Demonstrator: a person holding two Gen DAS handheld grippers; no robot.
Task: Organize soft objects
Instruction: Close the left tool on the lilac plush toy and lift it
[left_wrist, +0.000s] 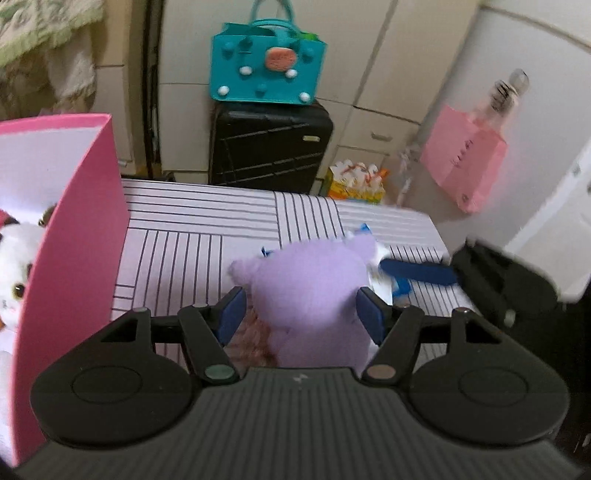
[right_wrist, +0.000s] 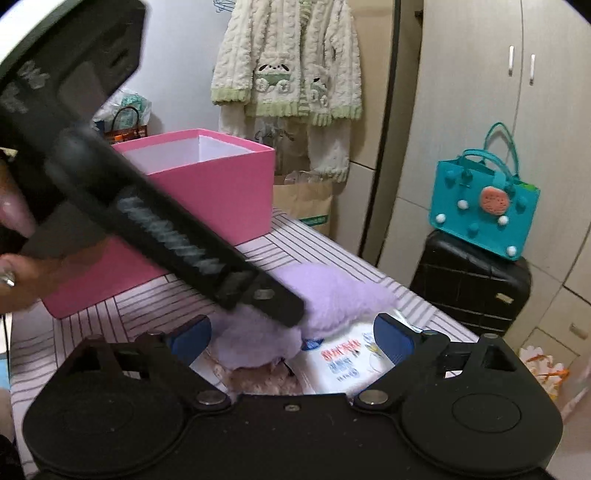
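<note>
Both pairs of jaws stand spread: the left gripper (left_wrist: 301, 314) brackets the purple plush toy (left_wrist: 314, 291) with its blue pads, though whether the pads press the fluffy body or only flank it cannot be told; the right gripper (right_wrist: 291, 341) is parted wide with nothing clamped between its fingers. This toy is rounded, short-piled and lilac, sitting low at the centre of the left view on the striped table cover (left_wrist: 207, 229), with a brownish curly plush (left_wrist: 255, 343) tucked beneath it. In the right view the same purple toy (right_wrist: 332, 299) lies at centre frame over a glossy white printed packet (right_wrist: 351, 362), and the left gripper's black body (right_wrist: 177, 236) crosses diagonally from the upper left, held by a hand (right_wrist: 22, 273) at the left edge. A smooth pink box (right_wrist: 207, 184), square-walled and white inside, stands on the cover in the upper left of the right view; only the left view, where its wall (left_wrist: 74, 229) fills the left edge, reveals a white plush animal (left_wrist: 14, 280) inside. A teal felt bag (left_wrist: 267, 66) sits atop a hard black suitcase (left_wrist: 269, 147) at the top centre.
</note>
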